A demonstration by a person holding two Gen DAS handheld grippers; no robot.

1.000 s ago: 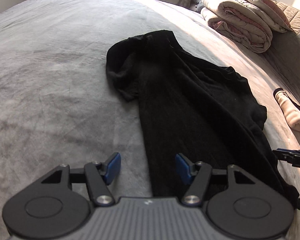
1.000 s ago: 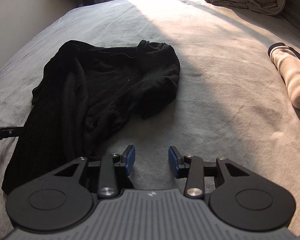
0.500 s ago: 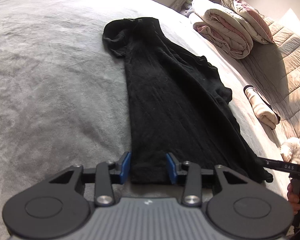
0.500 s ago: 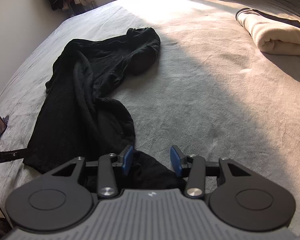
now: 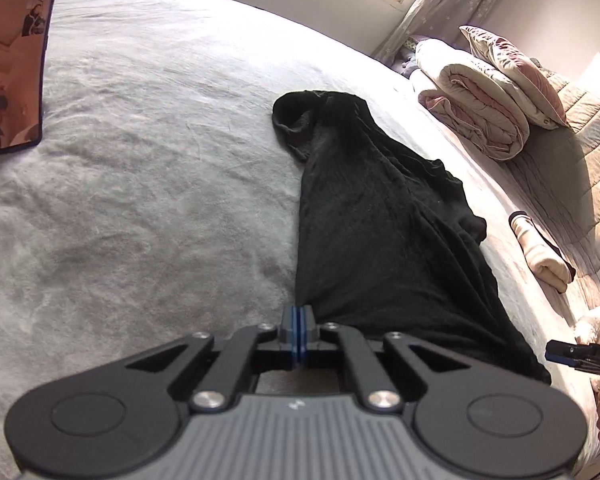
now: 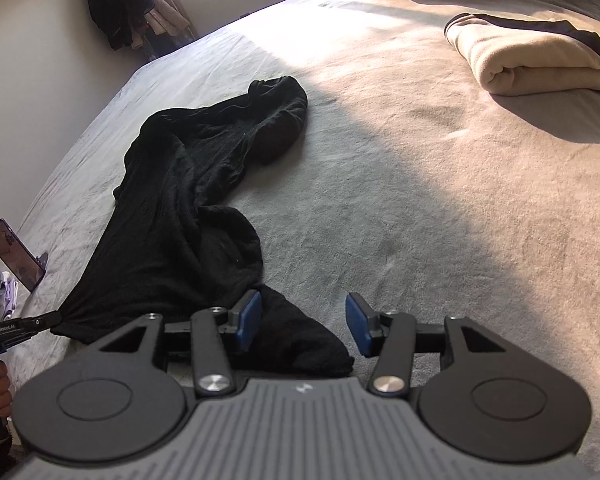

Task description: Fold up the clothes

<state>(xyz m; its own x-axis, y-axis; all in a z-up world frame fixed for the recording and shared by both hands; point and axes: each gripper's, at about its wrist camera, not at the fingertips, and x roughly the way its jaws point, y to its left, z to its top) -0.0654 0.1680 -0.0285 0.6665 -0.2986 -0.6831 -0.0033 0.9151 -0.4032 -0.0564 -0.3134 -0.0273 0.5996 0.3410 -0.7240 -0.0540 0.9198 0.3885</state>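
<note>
Across the left wrist view, the black garment (image 5: 384,240) lies lengthwise on the grey bedspread (image 5: 140,200); the left gripper (image 5: 299,334) has its blue pads pressed together at the garment's near corner (cloth apparently pinched). From the right wrist view, the right gripper (image 6: 302,324) stands wide, its pads straddling the garment's other near corner (image 6: 300,340); a folded cream towel (image 6: 532,60) lies well apart.

Open bed on both sides of the black garment (image 5: 380,240)

Bare bed (image 5: 140,200) lies wide toward its left edge, where an upright phone (image 5: 14,64) stands. Toward the right edge lie a folded cream garment (image 6: 536,60) and, farther off, stacked quilts (image 5: 484,116).
</note>
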